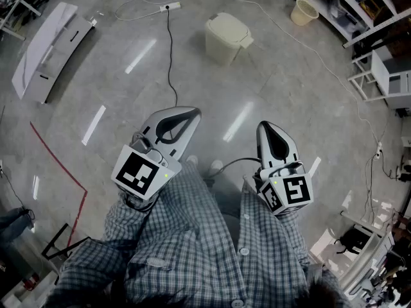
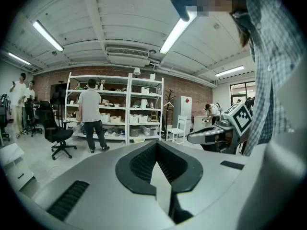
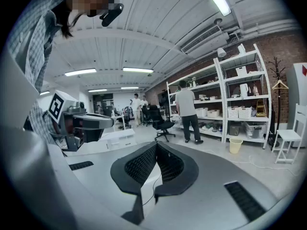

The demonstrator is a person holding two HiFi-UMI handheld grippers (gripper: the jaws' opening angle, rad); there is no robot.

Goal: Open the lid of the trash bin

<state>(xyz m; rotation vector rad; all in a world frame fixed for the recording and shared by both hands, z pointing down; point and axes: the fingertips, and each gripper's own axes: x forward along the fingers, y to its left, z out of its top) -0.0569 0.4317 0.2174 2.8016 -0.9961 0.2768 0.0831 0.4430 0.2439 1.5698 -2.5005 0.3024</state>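
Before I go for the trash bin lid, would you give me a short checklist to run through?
1. Trash bin upright on the floor and in sight: ok.
2. Lid down, nothing on it: ok.
3. Left gripper and right gripper empty, jaws together: ok.
4. Grippers close to the bin: not ok; both are held by the body and the bin stands well ahead.
5. Path free: not ok; a black cable lies on the floor on the way.
6. How the lid opens, by flap or pedal: cannot tell.
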